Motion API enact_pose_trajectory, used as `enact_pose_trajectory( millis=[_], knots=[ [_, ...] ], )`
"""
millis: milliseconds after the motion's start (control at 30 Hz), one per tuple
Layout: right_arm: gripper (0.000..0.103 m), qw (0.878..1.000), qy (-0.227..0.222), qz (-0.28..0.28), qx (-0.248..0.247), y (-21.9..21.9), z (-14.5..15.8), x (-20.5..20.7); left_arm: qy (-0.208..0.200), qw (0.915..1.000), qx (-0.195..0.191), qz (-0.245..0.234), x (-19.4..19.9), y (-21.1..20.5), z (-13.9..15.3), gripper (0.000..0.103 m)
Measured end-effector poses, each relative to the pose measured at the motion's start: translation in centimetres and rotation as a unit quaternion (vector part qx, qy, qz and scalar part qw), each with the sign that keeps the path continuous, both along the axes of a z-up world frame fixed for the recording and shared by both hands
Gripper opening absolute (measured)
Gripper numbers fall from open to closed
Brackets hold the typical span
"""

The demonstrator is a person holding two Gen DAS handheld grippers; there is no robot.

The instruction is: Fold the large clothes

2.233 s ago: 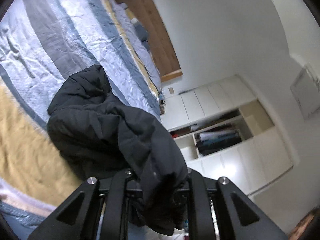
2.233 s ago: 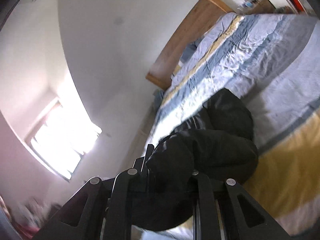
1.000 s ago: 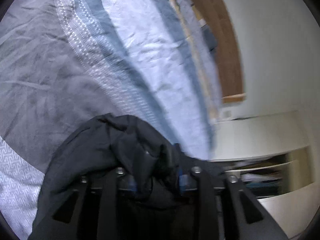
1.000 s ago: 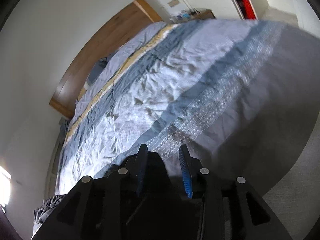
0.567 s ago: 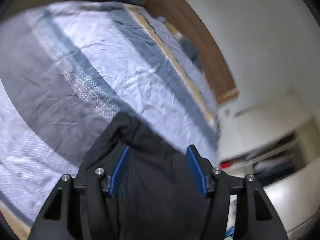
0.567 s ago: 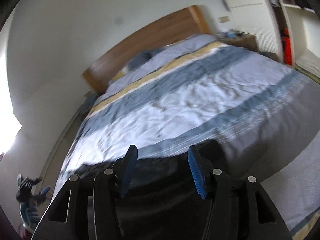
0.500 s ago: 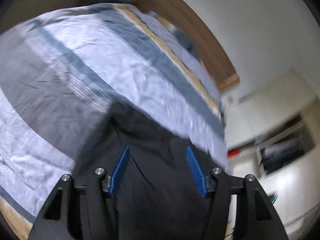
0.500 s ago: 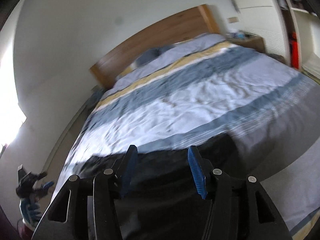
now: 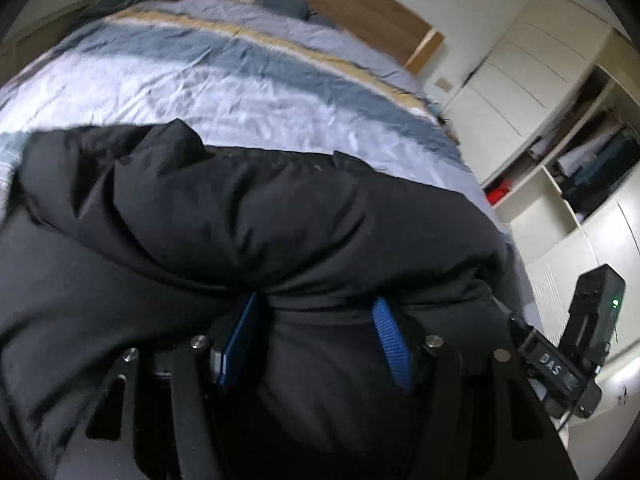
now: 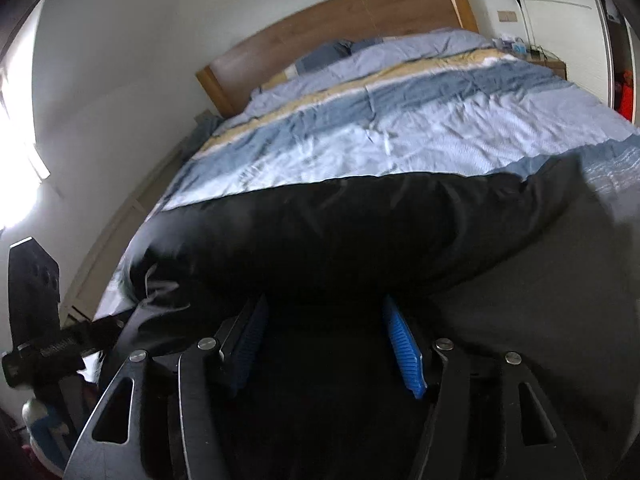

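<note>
A black puffy jacket lies in a wide bulging fold across the near part of the striped bed. My left gripper is open at the jacket's near edge. Its blue pads show bare, with loose black cloth lying between and over their tips. In the right wrist view the same jacket stretches across the bed. My right gripper has its jaws opening; black cloth lies between the blue pads without being pinched.
A wooden headboard and pillows close off the far end of the bed. White cupboards with open shelves stand to the right. The right gripper's housing shows at the left view's edge; a bright window lies left.
Both grippers were shut on the bunched jacket and have opened and let go. The jacket now lies spread wide across the bed. Both views have rolled level and drawn apart.
</note>
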State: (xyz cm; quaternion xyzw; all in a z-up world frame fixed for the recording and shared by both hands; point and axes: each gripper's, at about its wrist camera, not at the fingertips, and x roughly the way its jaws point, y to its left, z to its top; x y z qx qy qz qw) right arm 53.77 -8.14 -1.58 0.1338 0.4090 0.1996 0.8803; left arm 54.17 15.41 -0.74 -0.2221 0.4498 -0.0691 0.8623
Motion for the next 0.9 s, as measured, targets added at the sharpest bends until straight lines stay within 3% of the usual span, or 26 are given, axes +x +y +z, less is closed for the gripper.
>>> enact_pose_trajectory(
  millis=[267,500,633,733,800,867,900],
  knots=[
    [0.060,0.999,0.041,-0.006,-0.004,0.9,-3.4,7.8,0.029,0.9993,0.001,0.023,7.8,0.9,-3.7,0.058],
    [0.060,0.998,0.059,0.005,0.023,-1.6,-4.5,10.0,0.039,0.9985,-0.039,0.004,8.9,3.8,-3.9,0.058],
    [0.053,0.997,0.068,-0.006,0.040,-4.9,-5.1,10.6,0.049,0.9964,-0.062,0.029,8.4,8.0,-4.0,0.058],
    [0.053,0.997,0.070,-0.031,0.026,-7.3,-5.1,10.9,0.075,0.9941,-0.034,0.071,7.8,11.0,-4.2,0.058],
    [0.055,0.996,0.077,-0.050,-0.011,-8.4,-5.0,11.1,0.096,0.9909,0.000,0.094,7.2,12.6,-4.1,0.058],
    [0.069,0.992,0.075,-0.072,-0.074,-8.9,-4.2,10.8,0.102,0.9867,0.062,0.110,6.3,13.4,-3.2,0.058],
    [0.071,0.990,0.067,-0.078,-0.095,-9.1,-3.6,10.5,0.096,0.9855,0.081,0.114,5.5,13.6,-2.6,0.058]
  ],
)
